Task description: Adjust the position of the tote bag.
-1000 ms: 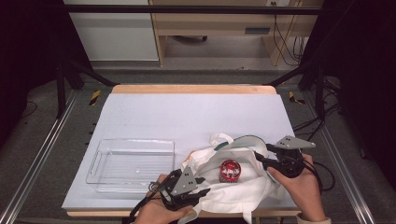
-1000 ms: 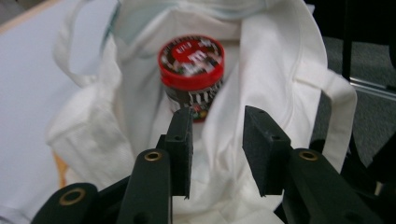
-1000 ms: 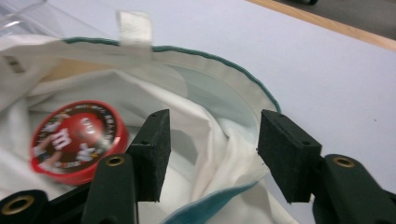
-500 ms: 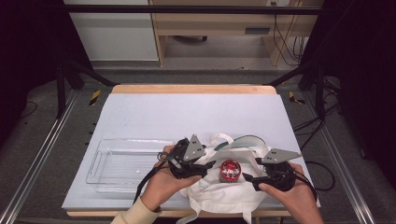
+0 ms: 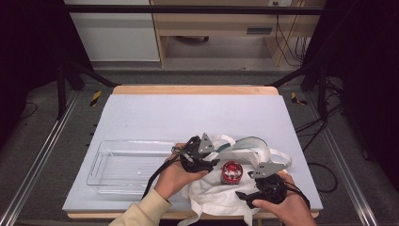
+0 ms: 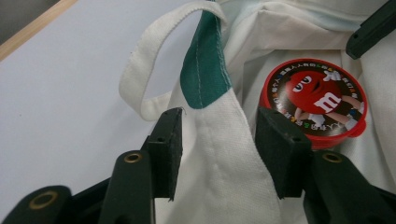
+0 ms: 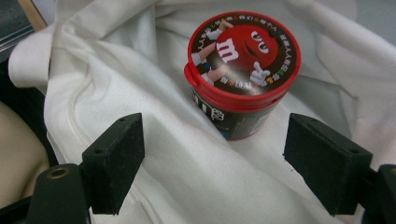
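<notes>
One red-lidded candy tub [image 7: 243,74] just beyond the right gripper [image 7: 233,163]'s parted jaws.

We seem to be in a lab: beyond the grippers, a pale mat-covered table [image 5: 197,113] sits inside a black metal frame [image 5: 66,75], cables [image 5: 287,42] trailing over grey carpet [image 5: 37,141] beside plain wooden furniture [image 5: 211,23].

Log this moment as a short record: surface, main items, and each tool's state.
surface: pale blue table top
bag: white cloth bag with green trim, lying crumpled at the near edge
tub: red-lidded candy tub, upright on the bag
tray: clear plastic tray, left of the bag
left tool: jaws straddle a fold of the bag, just closing, not visibly pinching
right tool: jaws wide, just opening, tub ahead of them, untouched
</notes>
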Available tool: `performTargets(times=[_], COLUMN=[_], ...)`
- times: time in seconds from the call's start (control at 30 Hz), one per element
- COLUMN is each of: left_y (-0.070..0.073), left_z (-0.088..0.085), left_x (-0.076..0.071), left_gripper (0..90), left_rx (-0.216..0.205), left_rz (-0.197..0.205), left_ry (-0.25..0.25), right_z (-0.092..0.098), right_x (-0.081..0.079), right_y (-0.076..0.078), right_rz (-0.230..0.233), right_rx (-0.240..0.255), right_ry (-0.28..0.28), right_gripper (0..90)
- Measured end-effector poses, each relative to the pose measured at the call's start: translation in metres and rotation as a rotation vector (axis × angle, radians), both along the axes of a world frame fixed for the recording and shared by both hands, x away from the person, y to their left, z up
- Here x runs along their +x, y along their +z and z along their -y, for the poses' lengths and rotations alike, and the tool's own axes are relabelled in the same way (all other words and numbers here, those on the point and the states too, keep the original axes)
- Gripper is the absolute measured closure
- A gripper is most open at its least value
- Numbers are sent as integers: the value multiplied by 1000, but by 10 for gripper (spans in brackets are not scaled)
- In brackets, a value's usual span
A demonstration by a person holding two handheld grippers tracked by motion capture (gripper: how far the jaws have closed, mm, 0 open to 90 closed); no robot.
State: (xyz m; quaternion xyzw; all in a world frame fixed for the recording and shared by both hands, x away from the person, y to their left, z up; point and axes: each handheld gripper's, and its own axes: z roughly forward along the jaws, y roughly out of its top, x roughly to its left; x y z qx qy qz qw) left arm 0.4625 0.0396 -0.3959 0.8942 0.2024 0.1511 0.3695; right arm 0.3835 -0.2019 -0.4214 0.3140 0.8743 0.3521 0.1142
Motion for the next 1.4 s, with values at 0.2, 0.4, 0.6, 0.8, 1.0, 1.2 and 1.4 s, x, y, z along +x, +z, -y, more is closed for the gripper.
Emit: performTargets(times=[0.2, 0.4, 0.6, 0.8, 1.0, 1.2, 1.4], left_y=[-2, -1, 0, 0, 1, 1, -4], left_z=[1, 1, 2, 1, -3, -3, -3], left_x=[3, 8, 17, 20, 33, 42, 47], left_gripper=[652, 752, 813, 855, 874, 879, 880], left_rx=[11, 31, 67, 63, 53, 58, 77], left_rz=[-25, -35, -62, -59, -67, -69, -89], left_ry=[3, 17, 19, 38, 79, 108, 115], right_z=[7, 6, 4, 2, 7, 12, 15], right_x=[-4, -9, -12, -21, -20, -25, -34], right_y=[-9, -16, -17, -16, -12, -7, -12], right_rz=[2, 16, 8, 35, 57, 69, 65], right_rx=[-9, -42, -60, -73, -42, -26, -13], right_ry=[25, 52, 99, 113, 99, 106, 120], right_gripper=[259, 330, 551, 725, 822, 849, 855])
